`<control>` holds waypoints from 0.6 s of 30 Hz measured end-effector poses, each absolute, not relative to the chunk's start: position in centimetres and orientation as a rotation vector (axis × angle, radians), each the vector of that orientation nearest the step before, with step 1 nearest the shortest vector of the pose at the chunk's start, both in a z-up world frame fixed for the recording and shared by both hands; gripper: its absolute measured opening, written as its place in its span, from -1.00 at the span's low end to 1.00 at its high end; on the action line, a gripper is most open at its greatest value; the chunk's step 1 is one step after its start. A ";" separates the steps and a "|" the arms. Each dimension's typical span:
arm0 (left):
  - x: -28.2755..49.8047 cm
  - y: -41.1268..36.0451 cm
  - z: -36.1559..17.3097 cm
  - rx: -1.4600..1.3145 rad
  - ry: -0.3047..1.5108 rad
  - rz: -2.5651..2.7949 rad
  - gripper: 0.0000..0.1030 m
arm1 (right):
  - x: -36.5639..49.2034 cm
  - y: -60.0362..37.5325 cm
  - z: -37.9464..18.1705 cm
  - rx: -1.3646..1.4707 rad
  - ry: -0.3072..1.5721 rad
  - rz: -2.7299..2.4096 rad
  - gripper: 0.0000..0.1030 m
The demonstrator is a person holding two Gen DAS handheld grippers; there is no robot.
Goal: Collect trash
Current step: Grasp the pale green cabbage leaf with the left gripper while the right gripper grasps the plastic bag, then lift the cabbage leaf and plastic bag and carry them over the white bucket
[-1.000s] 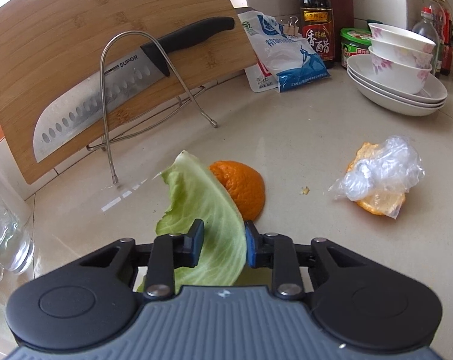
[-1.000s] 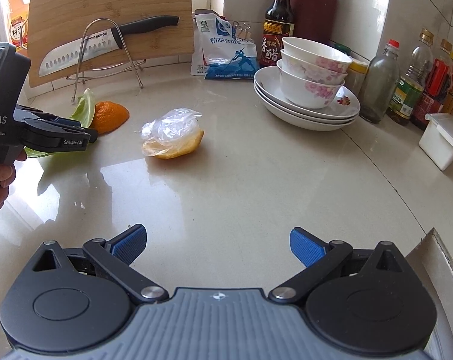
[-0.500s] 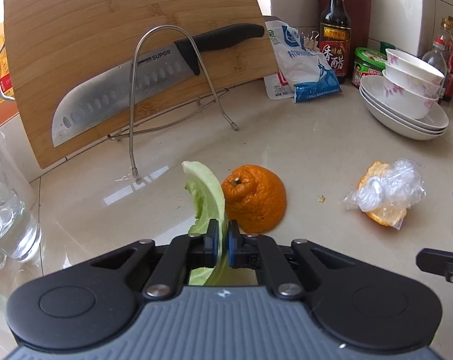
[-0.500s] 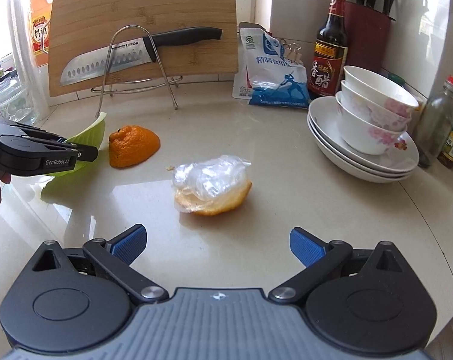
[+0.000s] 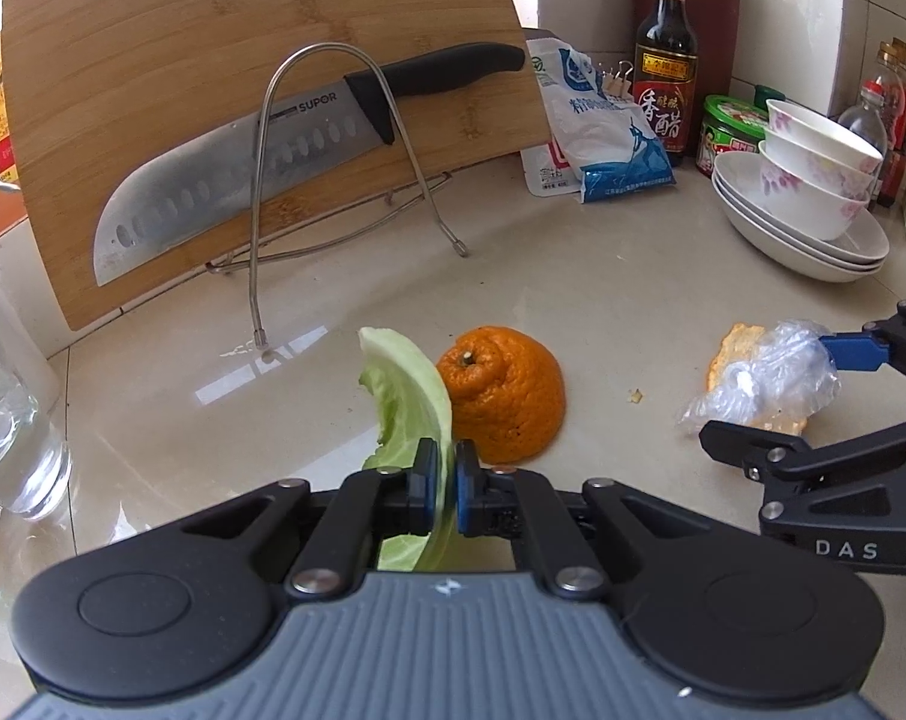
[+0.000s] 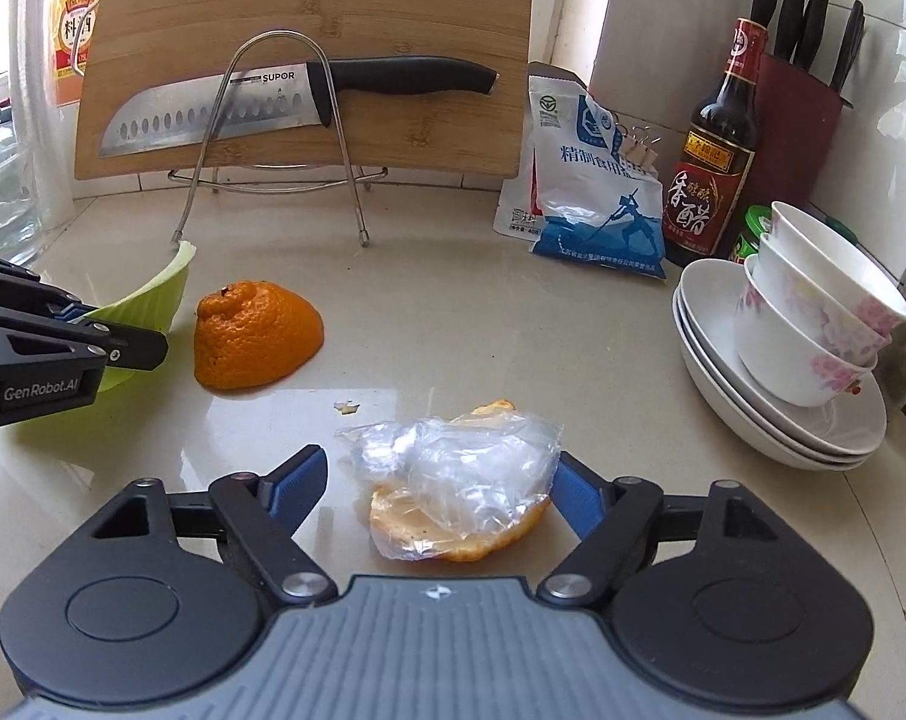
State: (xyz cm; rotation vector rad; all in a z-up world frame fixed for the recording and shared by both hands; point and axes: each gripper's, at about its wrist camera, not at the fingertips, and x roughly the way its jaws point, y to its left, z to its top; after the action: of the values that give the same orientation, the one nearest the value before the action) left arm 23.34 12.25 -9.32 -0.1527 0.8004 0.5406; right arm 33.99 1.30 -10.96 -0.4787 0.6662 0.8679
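A pale green cabbage leaf (image 5: 408,396) stands up off the counter, with my left gripper (image 5: 444,480) shut on its lower edge. Just right of it a domed orange peel (image 5: 504,396) lies on the counter, apart from both grippers. In the right wrist view the leaf (image 6: 153,294) and the left gripper (image 6: 117,330) sit at the far left, beside the peel dome (image 6: 255,336). A crumpled clear plastic wrap (image 6: 483,450) on a flat orange peel piece (image 6: 453,540) lies between the pads of my right gripper (image 6: 438,471). Its jaws are closing, and the left pad is still clear of the wrap.
A bamboo cutting board (image 6: 309,12) with a large knife (image 6: 225,108) leans in a wire rack at the back. A salt bag (image 6: 591,192), a vinegar bottle (image 6: 717,156) and stacked bowls on plates (image 6: 813,324) stand to the right. A glass (image 5: 9,420) stands at the left.
The left gripper closed on the cabbage leaf and lifted it upright, then held still. The right gripper moved in around the plastic-wrapped peel and its jaws narrowed.
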 end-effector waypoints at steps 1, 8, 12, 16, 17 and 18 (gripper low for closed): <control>23.3 12.2 -9.3 -0.152 0.800 0.539 -0.92 | 34.0 1.2 -10.9 -0.479 0.664 0.863 0.44; 23.2 12.2 -8.9 -0.142 0.804 0.503 -0.92 | 34.0 0.5 -10.1 -0.454 0.661 0.865 0.32; 23.0 12.0 -8.4 -0.118 0.812 0.468 -0.95 | 33.6 -0.1 -9.4 -0.444 0.671 0.881 0.30; 22.6 11.9 -7.7 -0.114 0.829 0.417 -0.96 | 33.3 -0.8 -8.9 -0.437 0.700 0.907 0.30; 22.4 11.8 -7.5 -0.111 0.831 0.406 -0.96 | 33.1 -1.2 -8.8 -0.437 0.705 0.911 0.30; 22.2 11.7 -7.2 -0.108 0.834 0.391 -0.96 | 33.0 -1.4 -8.7 -0.439 0.708 0.913 0.30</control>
State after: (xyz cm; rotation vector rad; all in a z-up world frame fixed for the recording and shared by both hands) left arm 22.24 11.69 -7.24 -0.1079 0.8338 0.3907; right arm 32.99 -1.43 -8.70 -0.4388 0.7078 0.9130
